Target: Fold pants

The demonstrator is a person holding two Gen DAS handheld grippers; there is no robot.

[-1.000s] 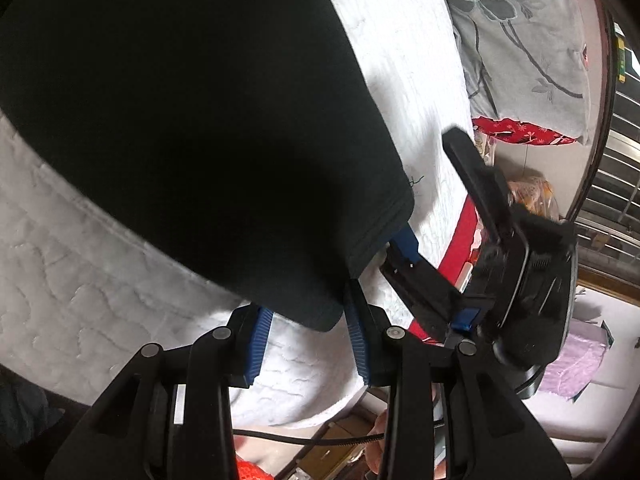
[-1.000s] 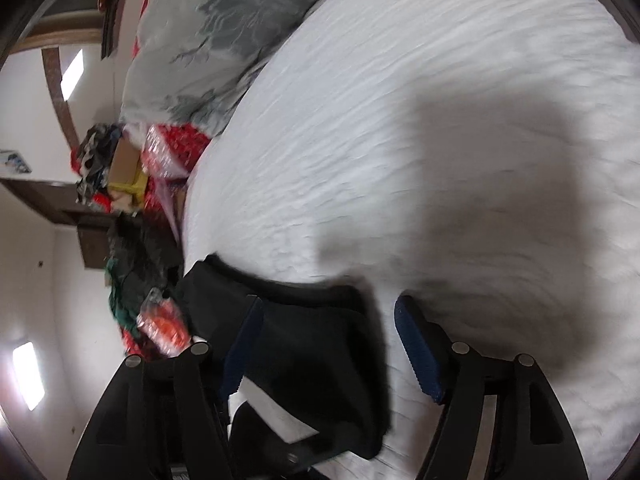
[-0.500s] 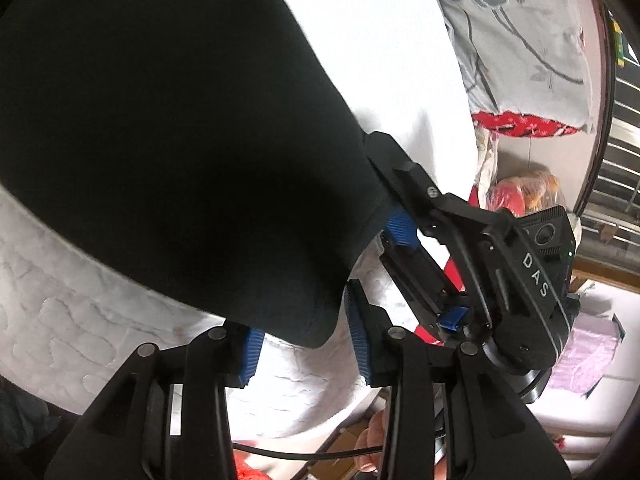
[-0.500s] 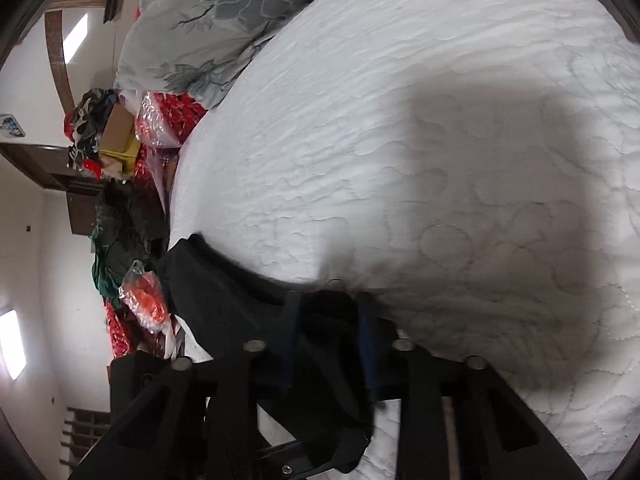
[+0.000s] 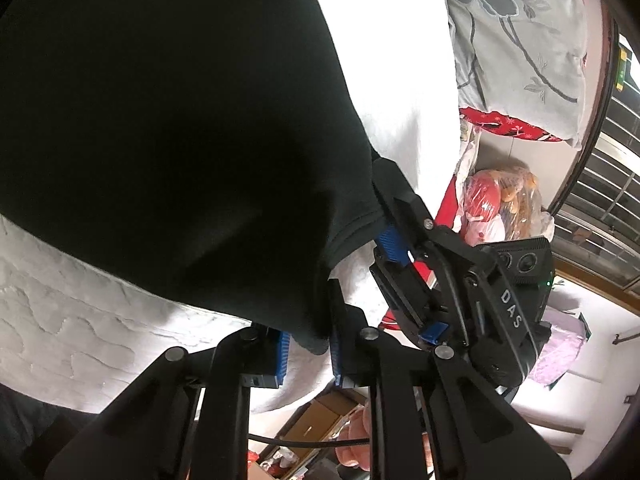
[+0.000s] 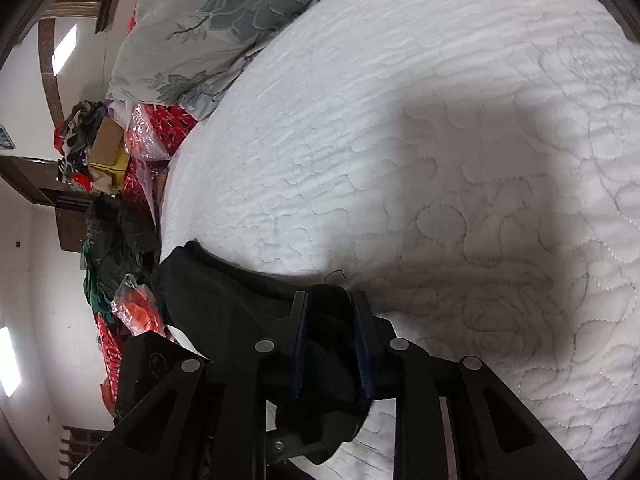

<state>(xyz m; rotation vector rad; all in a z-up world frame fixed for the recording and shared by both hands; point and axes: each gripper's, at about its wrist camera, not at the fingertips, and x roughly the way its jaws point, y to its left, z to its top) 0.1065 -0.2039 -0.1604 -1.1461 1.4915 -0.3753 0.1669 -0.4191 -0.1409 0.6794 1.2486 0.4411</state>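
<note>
The black pants are spread on the white quilted bed, their hem end lying at the bed's edge. One corner of that hem is caught between the blue pads of the left gripper, whose jaws are closing on the cloth. Just to the right, at the same edge, the other hem corner is pinched by the right gripper. In the right wrist view, the bunched black cloth is clamped between the right gripper's narrowly set jaws. A floral pillow is seen at the bed's far end, with red bags beside the bed.
</note>
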